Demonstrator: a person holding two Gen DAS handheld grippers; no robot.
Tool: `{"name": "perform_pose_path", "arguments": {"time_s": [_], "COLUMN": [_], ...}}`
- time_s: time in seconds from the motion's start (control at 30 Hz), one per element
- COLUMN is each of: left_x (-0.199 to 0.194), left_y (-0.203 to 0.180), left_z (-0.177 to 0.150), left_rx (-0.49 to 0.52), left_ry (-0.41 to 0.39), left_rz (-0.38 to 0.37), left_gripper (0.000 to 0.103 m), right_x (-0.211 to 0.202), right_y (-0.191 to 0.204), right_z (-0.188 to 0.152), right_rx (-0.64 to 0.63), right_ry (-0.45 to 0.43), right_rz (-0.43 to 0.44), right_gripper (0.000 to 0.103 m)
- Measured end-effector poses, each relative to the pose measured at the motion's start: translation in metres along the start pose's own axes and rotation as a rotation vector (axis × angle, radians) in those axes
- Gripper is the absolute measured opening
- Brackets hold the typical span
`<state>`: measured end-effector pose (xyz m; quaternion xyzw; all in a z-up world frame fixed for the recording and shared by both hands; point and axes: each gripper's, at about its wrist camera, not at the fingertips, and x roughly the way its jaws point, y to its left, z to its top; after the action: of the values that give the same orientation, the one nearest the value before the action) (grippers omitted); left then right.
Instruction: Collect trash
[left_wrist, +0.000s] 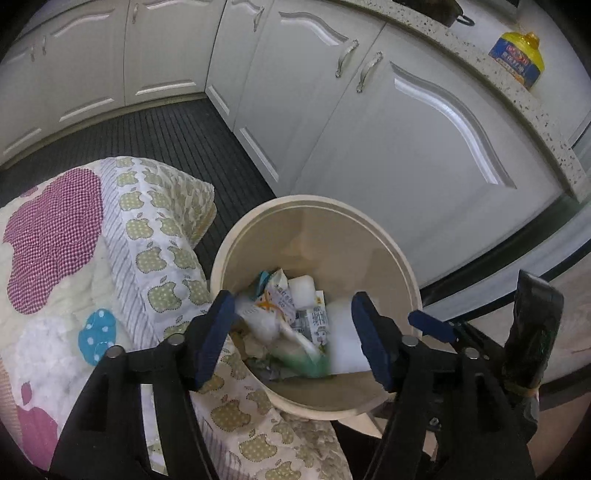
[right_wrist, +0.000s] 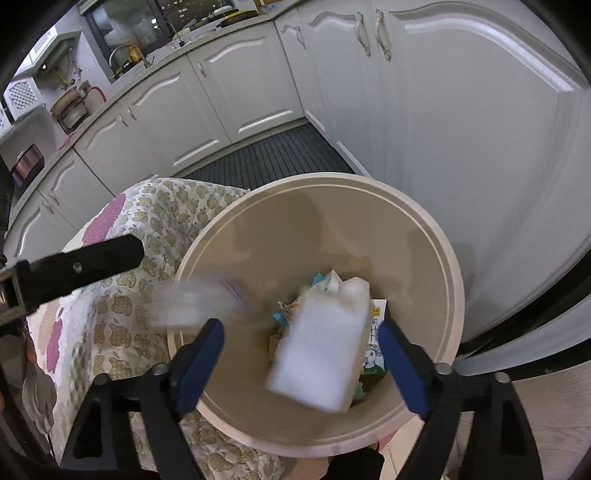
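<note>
Trash (right_wrist: 317, 354) lies in the bin (right_wrist: 448, 280), below both grippers' spread, empty fingers (right_wrist: 201, 354).

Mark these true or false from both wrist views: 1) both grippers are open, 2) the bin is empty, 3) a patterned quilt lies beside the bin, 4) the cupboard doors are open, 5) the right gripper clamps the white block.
1) Both grippers are open. True: the left gripper and the right gripper each have their fingers spread wide over the bin.
2) The bin is empty. False: cartons and wrappers lie in it.
3) A patterned quilt lies beside the bin. True.
4) The cupboard doors are open. False: every door in view is closed.
5) The right gripper clamps the white block. False: the blurred block sits between spread fingers, apart from both.
</note>
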<state>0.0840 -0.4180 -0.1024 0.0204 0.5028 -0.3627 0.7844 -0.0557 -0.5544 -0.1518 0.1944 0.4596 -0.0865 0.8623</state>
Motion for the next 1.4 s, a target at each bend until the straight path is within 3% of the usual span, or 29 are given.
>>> {"name": "perform_pose_path", "arguments": {"time_s": [0.57,0.8,1.4], "left_x": [-0.040,-0.076,-0.158], "left_y": [0.004,0.008,-0.002], "left_z": [-0.019,-0.032,-0.056], "left_rx": [0.032,0.030,0.066], "left_ry": [-0.109,-0.201,-0.459], "left_rz": [0.102,0.248,0.287], "left_gripper": [0.069,0.069,0.069], "right_x": [-0.039,-0.066,-0.133], "right_y": [0.016,0.037,0.089], "right_z": [-0.010,-0.012,-0.020], "right_rx": [0.005,-0.006,-0.092], "right_ry": [-0.116,-0.225,-0.519], "right_rz": [-0.001,-0.002,-0.066], "right_gripper": [0.087,0.087,0.089]}}
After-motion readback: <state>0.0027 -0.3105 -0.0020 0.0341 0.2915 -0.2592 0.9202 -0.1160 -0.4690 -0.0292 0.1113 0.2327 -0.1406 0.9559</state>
